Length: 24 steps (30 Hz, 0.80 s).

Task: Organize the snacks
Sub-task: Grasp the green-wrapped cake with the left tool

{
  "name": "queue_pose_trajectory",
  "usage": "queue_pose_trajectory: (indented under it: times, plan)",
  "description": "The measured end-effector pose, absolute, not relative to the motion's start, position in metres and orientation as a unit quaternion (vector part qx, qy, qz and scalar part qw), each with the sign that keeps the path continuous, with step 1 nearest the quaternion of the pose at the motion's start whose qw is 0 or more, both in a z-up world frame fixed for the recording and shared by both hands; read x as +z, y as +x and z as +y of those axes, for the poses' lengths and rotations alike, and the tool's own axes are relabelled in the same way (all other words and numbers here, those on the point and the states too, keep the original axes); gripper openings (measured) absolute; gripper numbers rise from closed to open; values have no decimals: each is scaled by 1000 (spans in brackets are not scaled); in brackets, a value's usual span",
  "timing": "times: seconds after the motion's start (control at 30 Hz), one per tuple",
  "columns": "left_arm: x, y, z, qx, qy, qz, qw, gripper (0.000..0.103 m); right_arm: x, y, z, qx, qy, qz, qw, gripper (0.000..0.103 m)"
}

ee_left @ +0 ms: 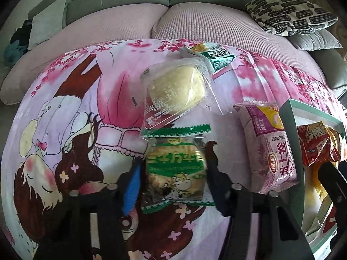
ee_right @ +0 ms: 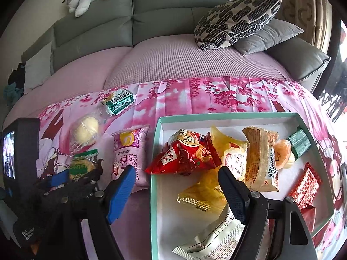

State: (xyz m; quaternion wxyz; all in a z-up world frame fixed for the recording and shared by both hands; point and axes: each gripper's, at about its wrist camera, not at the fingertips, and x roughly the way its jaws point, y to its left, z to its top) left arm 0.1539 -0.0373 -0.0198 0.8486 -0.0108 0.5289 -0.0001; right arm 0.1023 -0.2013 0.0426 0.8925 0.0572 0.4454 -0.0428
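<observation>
- Left gripper [ee_left: 173,169], closest to the lens, has its black and blue jaws pinched on the green-and-clear cookie packet [ee_left: 174,171] on the pink cartoon-print cloth [ee_left: 65,112].
- Right gripper [ee_right: 177,186] hangs open and empty at the near-left corner of the shallow teal-rimmed white box [ee_right: 229,115].
- Progress-wise: roughly eight snacks boxed already.
- Left on the cloth: clear-wrapped yellow bun [ee_left: 175,91], pink swiss roll pack [ee_left: 271,149], green-and-white packet [ee_left: 216,56] at the far edge.

A: Bright enough?
B: Yes, soft daylight from the right edge, glare on the clear wrapper [ee_left: 173,95].
A: Sharp?
B: Mostly; the sofa [ee_right: 173,10] bends at the fisheye edges, corners black.
</observation>
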Motion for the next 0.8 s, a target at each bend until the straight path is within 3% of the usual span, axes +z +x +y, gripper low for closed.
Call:
queue_pose_trajectory:
  times: [0.53,0.8]
  plan:
    - [-17,151,-6,34,-40,527,848,52,44,104,-189,-3,60,436,898,80]
    - [-16,149,15,51,-59,528,846,52,41,117,-167,24,48,445,894,71]
